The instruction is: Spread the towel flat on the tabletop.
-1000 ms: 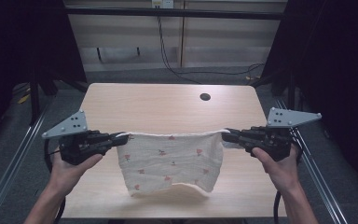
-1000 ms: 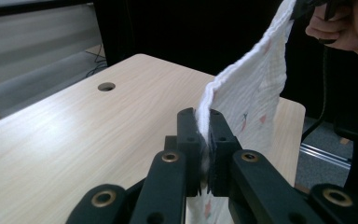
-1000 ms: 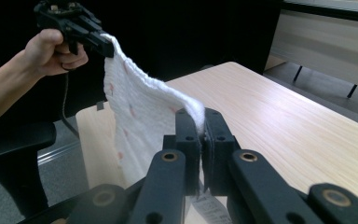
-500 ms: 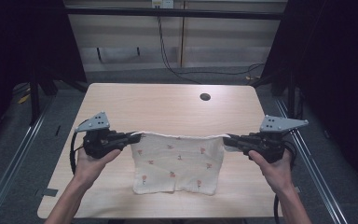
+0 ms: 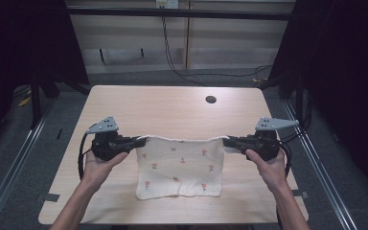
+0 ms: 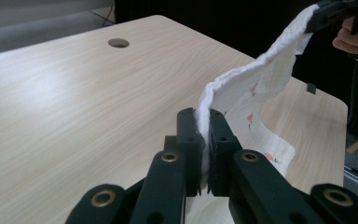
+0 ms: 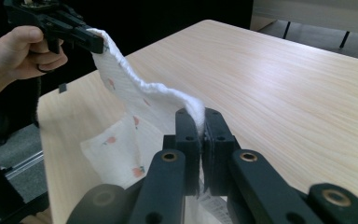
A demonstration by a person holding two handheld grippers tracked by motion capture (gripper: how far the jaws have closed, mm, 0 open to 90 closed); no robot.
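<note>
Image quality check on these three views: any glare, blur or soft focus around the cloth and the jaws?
High view: bright glare on the far half of the table, surroundings dark, floral cloth sharp. Left gripper view: left gripper and the pinched cloth edge crisp, the right gripper at top right soft and dim. Right gripper view: right gripper sharp, tabletop sheen at right, black background.

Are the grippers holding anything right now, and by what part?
Yes. The left gripper and right gripper each clamp one top corner of the cloth, which hangs between them with its lower part lying on the table.
</note>
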